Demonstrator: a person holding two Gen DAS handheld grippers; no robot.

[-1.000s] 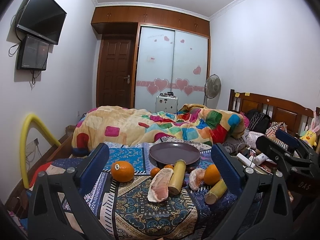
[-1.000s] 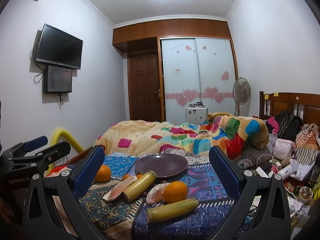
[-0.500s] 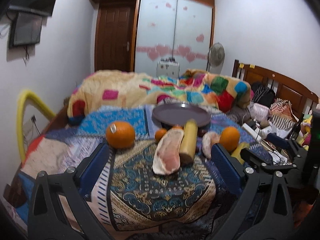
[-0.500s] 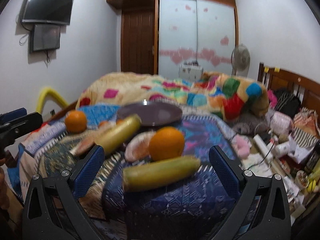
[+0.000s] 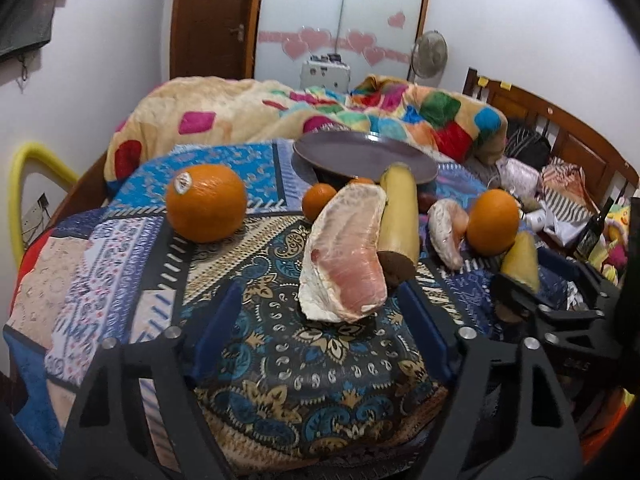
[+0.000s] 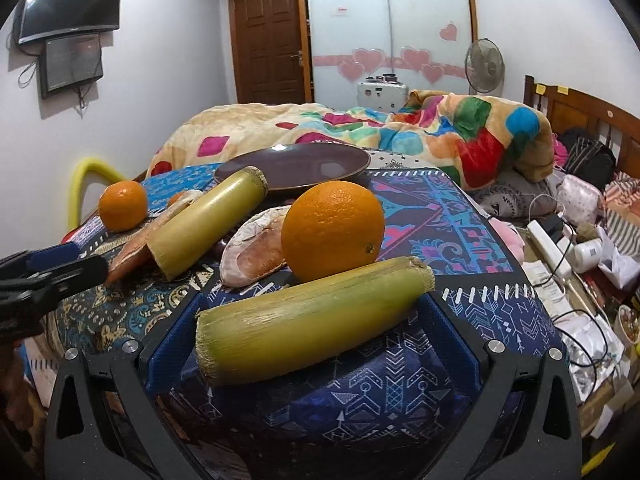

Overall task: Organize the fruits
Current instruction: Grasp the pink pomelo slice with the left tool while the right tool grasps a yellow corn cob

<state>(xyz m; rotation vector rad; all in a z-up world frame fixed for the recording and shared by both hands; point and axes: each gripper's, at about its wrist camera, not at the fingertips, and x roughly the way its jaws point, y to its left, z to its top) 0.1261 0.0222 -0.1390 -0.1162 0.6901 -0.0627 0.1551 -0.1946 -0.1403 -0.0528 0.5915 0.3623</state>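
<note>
On a patterned cloth lie a pomelo slice [image 5: 344, 256], a yellow-green cane piece [image 5: 398, 216], a stickered orange [image 5: 206, 202], a small tangerine [image 5: 319, 207], a second pomelo slice [image 5: 446, 232], another orange [image 5: 493, 222] and a dark purple plate [image 5: 362, 158] behind. My left gripper [image 5: 320, 316] is open, just short of the near pomelo slice. My right gripper [image 6: 312, 320] is open with its fingers on either side of a second cane piece [image 6: 312, 320], not visibly squeezing it. The orange [image 6: 332, 232] and plate [image 6: 292, 166] lie beyond.
A bed with a colourful quilt [image 5: 320, 112] lies behind the cloth. Clutter of bags, bottles and cables [image 6: 572, 240] fills the right side. A yellow tube [image 5: 24, 168] stands at the left. The left gripper shows at the left edge of the right wrist view [image 6: 48, 276].
Both grippers have tilted down and moved forward to the fruit. The left one now nears the pomelo slice; the right one's fingers now flank the cane piece.
</note>
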